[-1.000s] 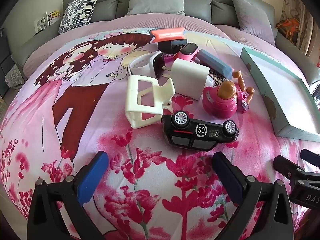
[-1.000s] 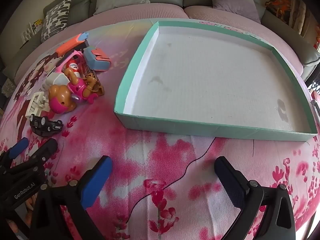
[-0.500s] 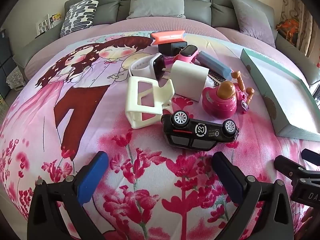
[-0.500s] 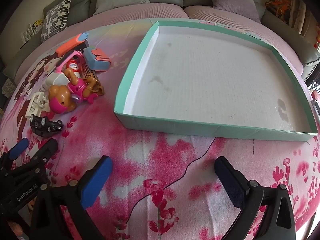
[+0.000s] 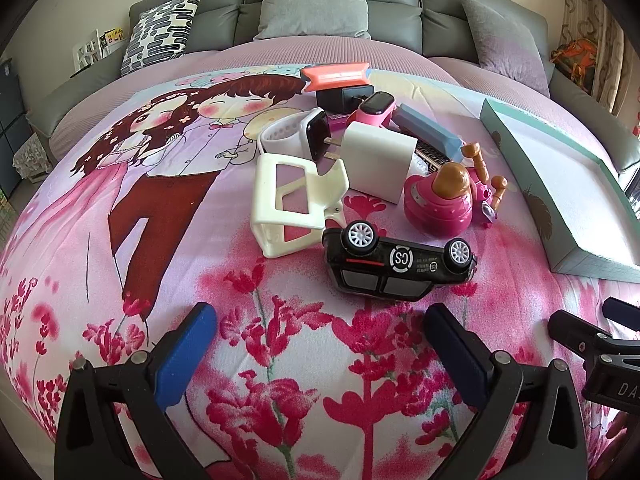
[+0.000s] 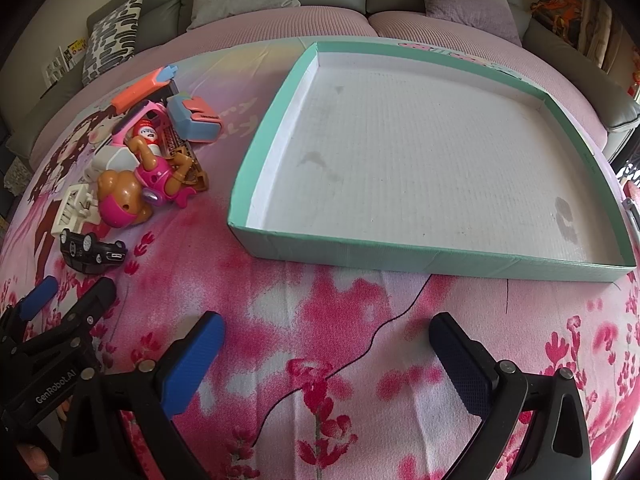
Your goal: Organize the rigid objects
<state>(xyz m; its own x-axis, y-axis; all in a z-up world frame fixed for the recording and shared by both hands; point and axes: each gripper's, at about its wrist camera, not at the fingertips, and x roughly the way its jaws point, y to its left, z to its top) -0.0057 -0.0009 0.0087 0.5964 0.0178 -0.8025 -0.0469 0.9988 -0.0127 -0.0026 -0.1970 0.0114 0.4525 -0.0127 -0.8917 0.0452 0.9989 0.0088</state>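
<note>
A heap of toys and gadgets lies on the pink printed bedspread. Nearest my open left gripper point(image 5: 320, 344) is a black toy car point(image 5: 396, 266) lying on its side, just beyond the fingertips. Behind it sit a cream plastic clip stand point(image 5: 294, 208), a white charger point(image 5: 380, 156), a pink dog figure point(image 5: 442, 204), a white smartwatch point(image 5: 296, 134), a blue block point(image 5: 430, 132) and an orange bar point(image 5: 336, 75). My right gripper point(image 6: 324, 356) is open over bare cloth, facing the teal-rimmed shallow box point(image 6: 280, 172), whose white floor holds nothing. The car point(image 6: 92, 254) shows at its left.
Grey sofa cushions point(image 5: 316, 0) and a patterned pillow point(image 5: 160, 28) line the back. The box's near left corner point(image 5: 568, 264) stands right of the toy pile. The right gripper's fingers point(image 5: 576, 330) show at the left view's right edge. A thin dark line point(image 6: 376, 332) crosses the cloth.
The left gripper has tilted up slightly, showing more of the sofa. The right gripper has hardly moved. No object has shifted.
</note>
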